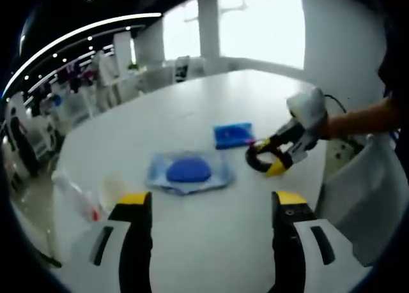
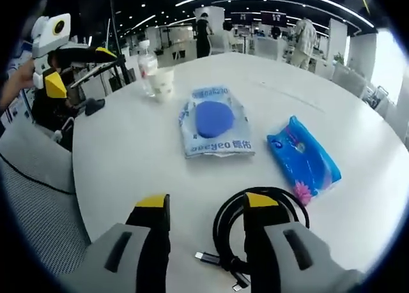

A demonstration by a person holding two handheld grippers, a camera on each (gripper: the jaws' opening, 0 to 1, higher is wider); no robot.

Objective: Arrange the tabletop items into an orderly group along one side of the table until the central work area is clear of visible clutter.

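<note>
Showing blue print reading "eyeo", clear packet (image 2: pixel 215 123) lies beside blue pack (image 2: pixel 303 156).

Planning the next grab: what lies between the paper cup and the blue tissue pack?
The clear pouch with the blue disc, seen in the right gripper view, between cup and tissue pack.

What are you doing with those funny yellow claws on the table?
A person is tidying a round white table with a two-jaw gripper in each hand. The right gripper has its open jaws around the rim of a coiled black cable. The left gripper hangs open above the table, holding nothing. A clear packet with a blue disc inside, a blue tissue pack, a paper cup and a plastic bottle lie spread about.
</note>
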